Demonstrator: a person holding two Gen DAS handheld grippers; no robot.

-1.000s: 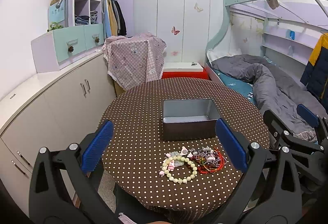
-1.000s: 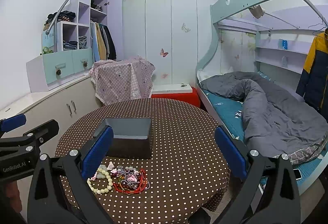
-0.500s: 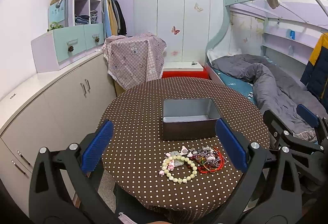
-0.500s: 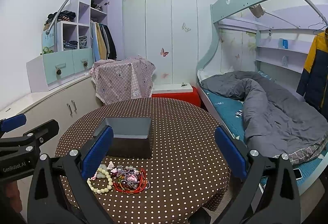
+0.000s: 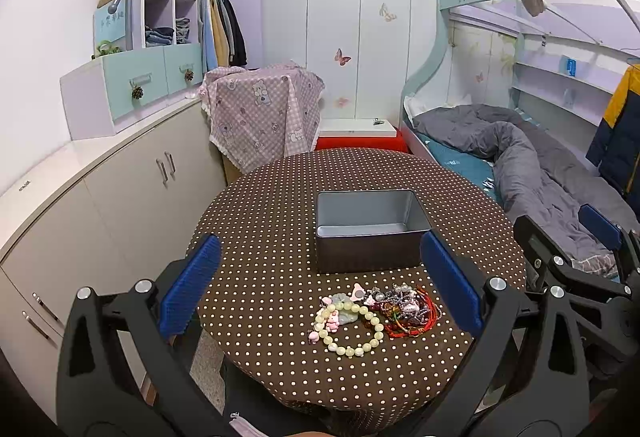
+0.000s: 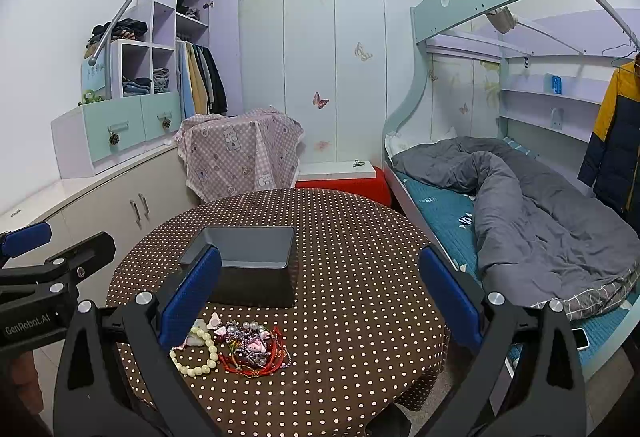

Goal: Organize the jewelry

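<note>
A small heap of jewelry lies near the front edge of a round brown polka-dot table (image 5: 280,197): a cream bead bracelet (image 5: 350,331), pink charms and a tangle of red cord and beads (image 5: 408,311). Behind it stands an open, empty grey metal box (image 5: 370,229). My left gripper (image 5: 320,287) is open and empty, held above the table's near edge. My right gripper (image 6: 320,293) is open and empty, to the right of the heap; there I see the bracelet (image 6: 196,353), the red tangle (image 6: 254,351) and the box (image 6: 244,257).
Low white cabinets (image 5: 120,189) run along the left. A pink checked cloth covers something behind the table (image 5: 260,117). A bunk bed with a grey duvet (image 5: 520,157) stands at the right. A phone lies at the bed's edge (image 6: 580,337).
</note>
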